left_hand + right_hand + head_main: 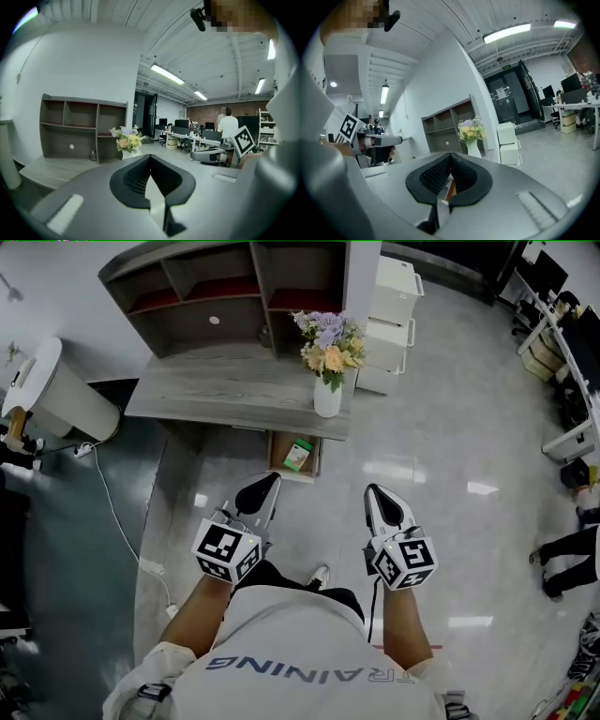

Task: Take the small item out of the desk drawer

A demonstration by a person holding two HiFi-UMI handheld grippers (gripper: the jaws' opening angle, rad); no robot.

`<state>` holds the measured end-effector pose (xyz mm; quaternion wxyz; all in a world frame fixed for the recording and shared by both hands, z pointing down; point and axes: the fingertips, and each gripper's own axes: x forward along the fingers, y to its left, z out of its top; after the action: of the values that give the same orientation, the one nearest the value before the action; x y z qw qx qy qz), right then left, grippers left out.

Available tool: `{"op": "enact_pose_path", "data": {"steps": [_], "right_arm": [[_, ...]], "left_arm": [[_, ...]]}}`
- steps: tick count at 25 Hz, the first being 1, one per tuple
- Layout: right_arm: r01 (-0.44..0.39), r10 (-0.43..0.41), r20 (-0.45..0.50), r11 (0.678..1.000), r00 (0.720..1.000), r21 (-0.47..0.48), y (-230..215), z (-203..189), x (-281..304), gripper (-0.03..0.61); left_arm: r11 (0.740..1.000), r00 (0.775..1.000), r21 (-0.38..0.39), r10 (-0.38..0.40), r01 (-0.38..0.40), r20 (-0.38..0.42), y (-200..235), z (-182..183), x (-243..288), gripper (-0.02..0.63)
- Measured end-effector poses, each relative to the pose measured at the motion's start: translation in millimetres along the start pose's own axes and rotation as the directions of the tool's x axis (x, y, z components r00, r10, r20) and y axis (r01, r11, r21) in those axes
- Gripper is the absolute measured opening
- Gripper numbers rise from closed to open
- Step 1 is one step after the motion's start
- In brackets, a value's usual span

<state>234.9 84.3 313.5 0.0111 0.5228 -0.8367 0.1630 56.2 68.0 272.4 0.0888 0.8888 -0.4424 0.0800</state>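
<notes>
The grey wooden desk (234,395) stands ahead of me, and its drawer (275,454) hangs open under the front edge. A small green item (298,455) lies inside the drawer. My left gripper (267,482) and right gripper (375,491) are held side by side close to my body, short of the drawer, both pointing toward it. The left gripper (150,157) has its jaws together with nothing between them. The right gripper (451,155) is shut and empty too.
A white vase of flowers (328,395) stands on the desk's right end, with a shelf unit (225,296) behind. White pedestal drawers (389,324) stand to the right, a white bin (56,390) to the left. A cable (117,512) crosses the floor. A person (567,549) is far right.
</notes>
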Motion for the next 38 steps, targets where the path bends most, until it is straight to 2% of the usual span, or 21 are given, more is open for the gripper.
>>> {"op": "enact_pose_path", "data": {"steps": [7, 20, 30, 32, 38], "right_arm": [[-0.058, 0.058, -0.028, 0.998, 0.998, 0.007, -3.3, -6.9, 42.1, 0.017], [-0.007, 0.008, -0.050, 1.000, 0.999, 0.005, 19.7, -9.4, 107.0, 0.017], [0.006, -0.007, -0.074, 1.000, 0.997, -0.018, 28.2, -12.8, 120.8, 0.018], [0.005, -0.007, -0.081, 1.000, 0.997, -0.030, 29.4, -15.3, 122.6, 0.043], [-0.008, 0.004, -0.073, 0.998, 0.997, -0.055, 35.5, -9.4, 121.1, 0.178]], "left_arm": [[0.998, 0.998, -0.002, 0.069, -0.069, -0.016, 30.0, -2.5, 12.2, -0.002], [0.999, 0.999, -0.017, 0.030, -0.031, -0.033, 104.4, -12.3, 35.8, -0.002], [0.999, 0.999, -0.029, 0.032, -0.033, -0.030, 122.6, -14.9, 30.7, -0.002], [0.999, 0.999, -0.029, 0.032, -0.033, -0.032, 123.5, -16.5, 30.0, -0.002], [0.999, 0.999, -0.035, 0.032, -0.033, -0.032, 122.0, -16.0, 25.4, -0.002]]}}
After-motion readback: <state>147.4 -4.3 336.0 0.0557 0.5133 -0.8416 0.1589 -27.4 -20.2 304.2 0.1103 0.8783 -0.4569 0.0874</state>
